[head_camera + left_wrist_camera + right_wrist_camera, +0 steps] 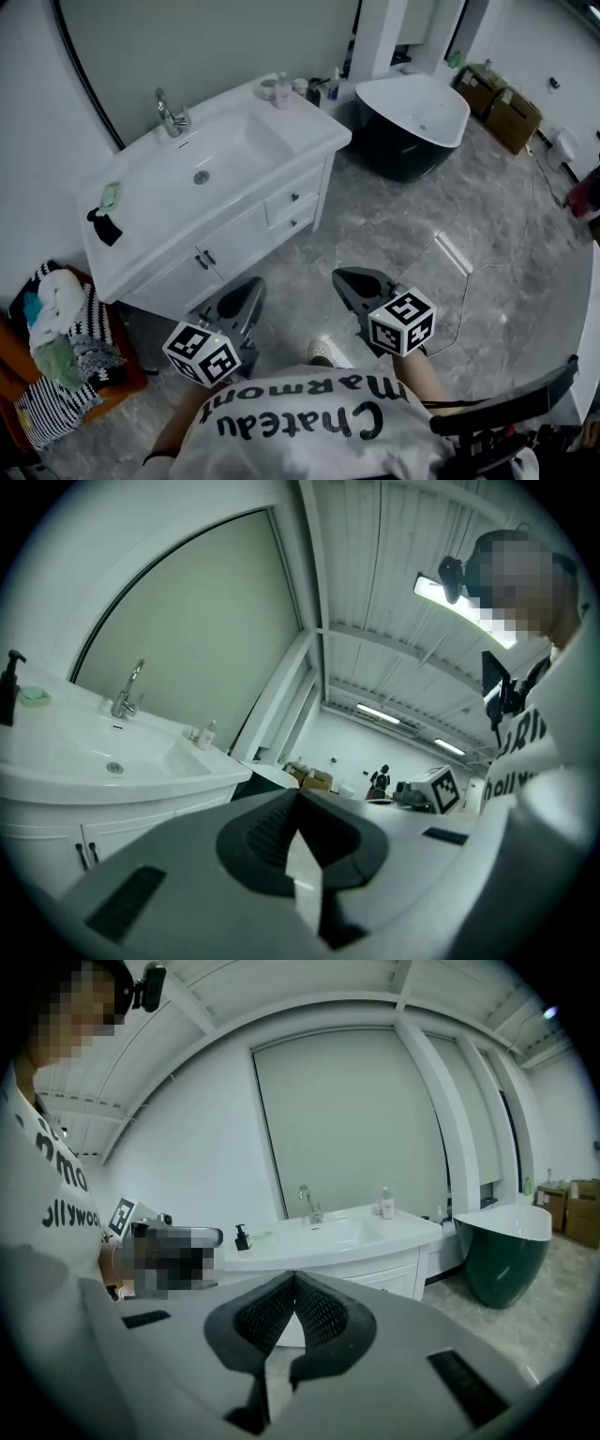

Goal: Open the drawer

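A white vanity (pixel 141 272) with a sink stands against the wall in the head view. Its two drawers, upper (pixel 292 198) and lower (pixel 295 223), sit at the right end, both closed, each with a small dark knob. Left of them are two cabinet doors (pixel 225 246). My left gripper (pixel 247 291) and right gripper (pixel 347 280) hang over the floor short of the vanity, well apart from it, both shut with nothing in them. The left gripper view shows the shut jaws meeting, with the vanity (pixel 122 799) at left. The right gripper view shows the drawers (pixel 392 1282) beyond its shut jaws.
A dark freestanding tub (pixel 412 117) stands right of the vanity, with cardboard boxes (pixel 497 98) behind it. A chair piled with clothes (pixel 56 361) is at the left. A cable (pixel 464 281) runs across the grey floor. Bottles (pixel 281 91) and a faucet (pixel 171 117) are on the counter.
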